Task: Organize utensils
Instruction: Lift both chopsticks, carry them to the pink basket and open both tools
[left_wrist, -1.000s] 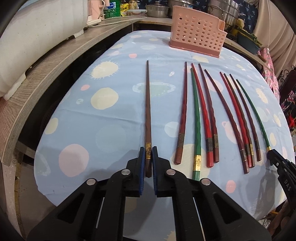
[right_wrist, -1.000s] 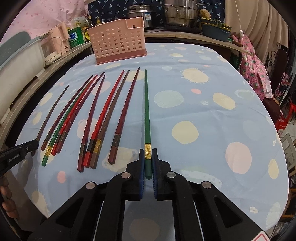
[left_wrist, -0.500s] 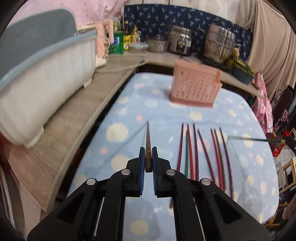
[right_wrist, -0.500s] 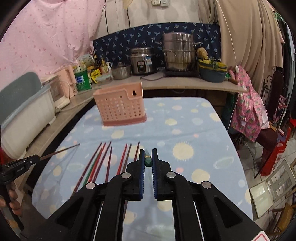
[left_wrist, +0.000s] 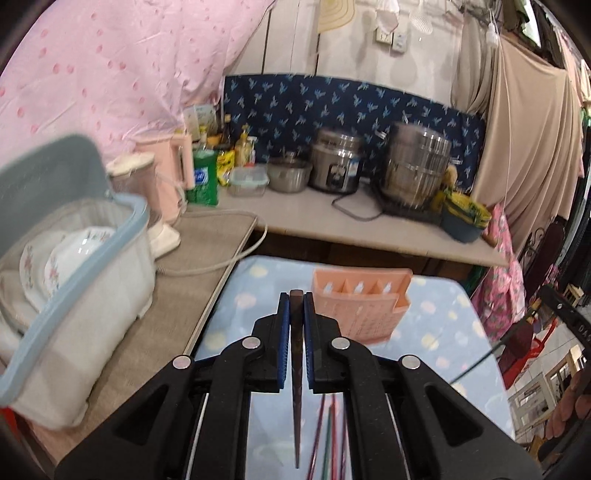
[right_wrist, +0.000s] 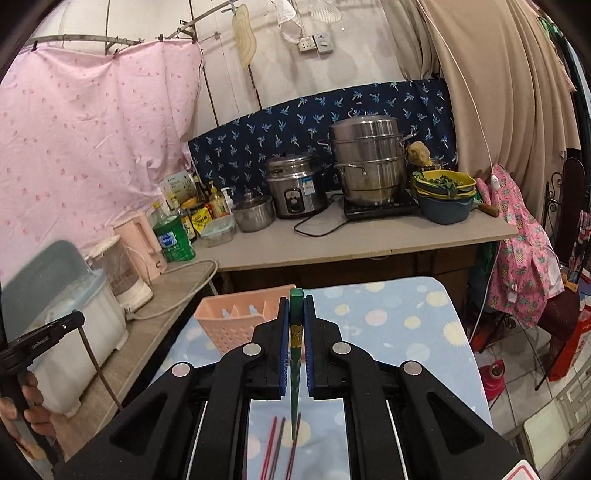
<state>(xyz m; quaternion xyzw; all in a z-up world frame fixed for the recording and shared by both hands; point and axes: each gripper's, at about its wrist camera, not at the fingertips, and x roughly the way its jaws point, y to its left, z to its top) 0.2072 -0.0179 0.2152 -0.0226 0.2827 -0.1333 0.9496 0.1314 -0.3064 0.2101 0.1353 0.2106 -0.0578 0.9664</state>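
Above the dotted-cloth surface (left_wrist: 236, 295), each hand-held gripper pinches one slim tapered chopstick: left (left_wrist: 296, 295) brown (left_wrist: 296, 387), right (right_wrist: 296, 299) glossy green (right_wrist: 295, 373).

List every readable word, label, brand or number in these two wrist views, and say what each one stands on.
"DA…", cut off at the frame edge: white letters on the right gripper, seen from the left wrist.
White lettering on the left gripper: too blurred to read.
Green bottle label: too small to read.
Rice cooker sticker: unreadable.
Yellow packet: print unreadable.
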